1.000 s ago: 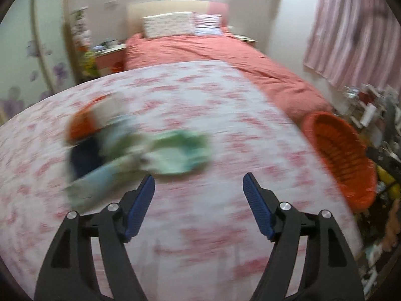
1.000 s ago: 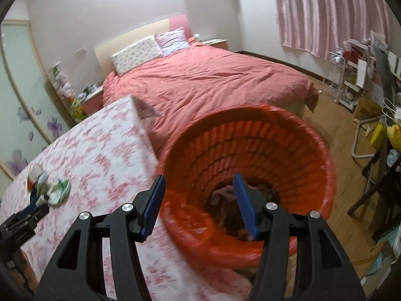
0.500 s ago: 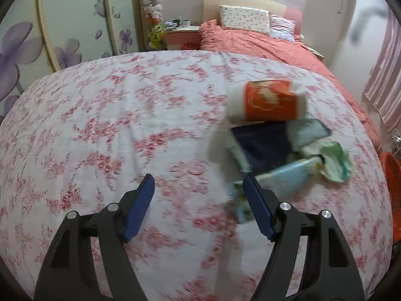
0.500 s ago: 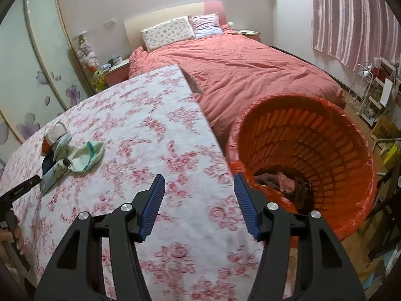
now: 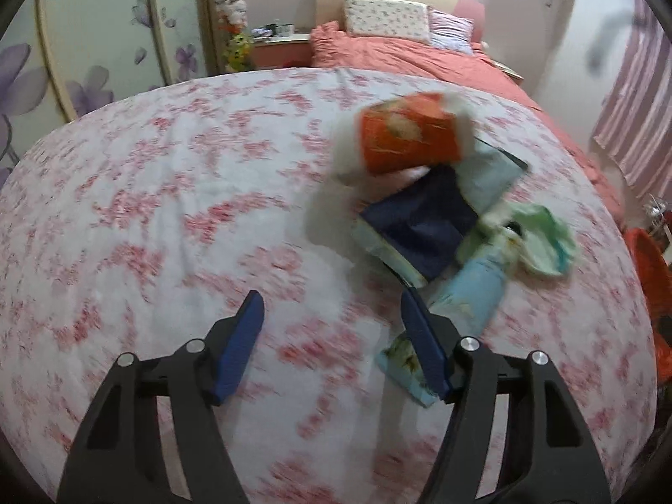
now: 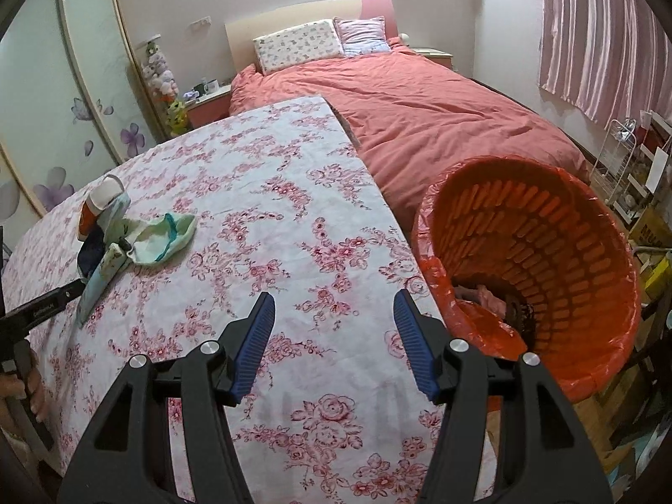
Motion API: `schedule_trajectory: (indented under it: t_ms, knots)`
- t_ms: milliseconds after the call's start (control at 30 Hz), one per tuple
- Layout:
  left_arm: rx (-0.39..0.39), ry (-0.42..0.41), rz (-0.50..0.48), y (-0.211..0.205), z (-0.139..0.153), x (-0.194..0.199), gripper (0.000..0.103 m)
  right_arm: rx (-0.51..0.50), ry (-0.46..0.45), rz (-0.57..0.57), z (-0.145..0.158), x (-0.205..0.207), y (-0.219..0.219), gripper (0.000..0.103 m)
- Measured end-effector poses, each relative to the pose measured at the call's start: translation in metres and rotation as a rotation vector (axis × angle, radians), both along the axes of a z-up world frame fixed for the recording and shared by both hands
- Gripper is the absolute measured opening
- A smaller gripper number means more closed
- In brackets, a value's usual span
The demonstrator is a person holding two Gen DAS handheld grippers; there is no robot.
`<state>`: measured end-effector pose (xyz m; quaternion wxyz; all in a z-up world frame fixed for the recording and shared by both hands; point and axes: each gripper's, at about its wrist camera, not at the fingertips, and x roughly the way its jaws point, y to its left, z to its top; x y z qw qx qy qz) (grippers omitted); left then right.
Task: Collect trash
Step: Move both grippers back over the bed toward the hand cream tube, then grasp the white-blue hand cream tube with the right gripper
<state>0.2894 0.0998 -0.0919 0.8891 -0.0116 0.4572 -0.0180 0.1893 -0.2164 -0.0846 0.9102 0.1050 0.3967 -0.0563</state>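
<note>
Left wrist view: the left gripper (image 5: pixel 332 327) is hovering over the counter (image 5: pixel 159 210), which is wearing a floral cloth, with its blue pads spread wide apart and nothing between them. The picture is smearing with motion. The trash is lying in a small heap to the right of the gripper's line: an orange cup (image 5: pixel 407 136) on its side at the far end, a dark blue packet (image 5: pixel 424 222) touching it on the near side, a pale green wrapper (image 5: pixel 546 243) to the right, and a light blue wrapper (image 5: pixel 470 298) reaching nearest, its near end lying just beside the right pad (image 5: pixel 424 348). Whether pad and wrapper are touching cannot be told. A bed (image 5: pixel 399 54) is standing beyond the counter, and a sliver of the orange bin (image 5: pixel 647 260) is showing at the right edge.

Right wrist view: the right gripper (image 6: pixel 334 336) is hanging over the near right part of the counter (image 6: pixel 273 231), its pads likewise standing wide apart and gripping nothing. The bin (image 6: pixel 588 252), lined with an orange bag, is sitting just beside the counter's right edge, with some scraps lying at its bottom. The same heap is lying well apart at the far left: cup (image 6: pixel 94 206), green wrapper (image 6: pixel 164 239), blue wrapper (image 6: pixel 98 281). The left gripper (image 6: pixel 46 302) is reaching in at the left edge, its tip close to the blue wrapper.
</note>
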Motion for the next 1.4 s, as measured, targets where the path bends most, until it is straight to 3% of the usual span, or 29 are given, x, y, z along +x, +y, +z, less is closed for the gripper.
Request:
schedule_trajectory:
  t_ms: [233,367,600,867,1100,1400]
  knots:
    - [-0.119,0.005,-0.149,-0.054,0.004,-0.021,0.066,0.002,0.005,0.017,-0.001,0.001,0.010,0.059]
    - [-0.097,-0.026,-0.165,-0.068,0.009,-0.029,0.066,0.009,0.002,0.039,0.002,0.002,0.020,0.059]
    - [-0.065,-0.079,-0.061,-0.015,0.021,-0.030,0.066,0.031,-0.014,0.131,0.007,0.017,0.060,0.059]
    - [-0.013,-0.073,0.114,0.058,0.016,-0.021,0.066,0.031,-0.032,0.258,0.007,0.043,0.130,0.055]
    - [-0.004,-0.077,0.154,0.084,0.010,-0.021,0.069,0.005,-0.026,0.306,0.000,0.065,0.176,0.054]
    - [-0.055,-0.051,0.162,0.094,-0.001,-0.017,0.072,-0.030,0.025,0.269,-0.015,0.087,0.186,0.043]
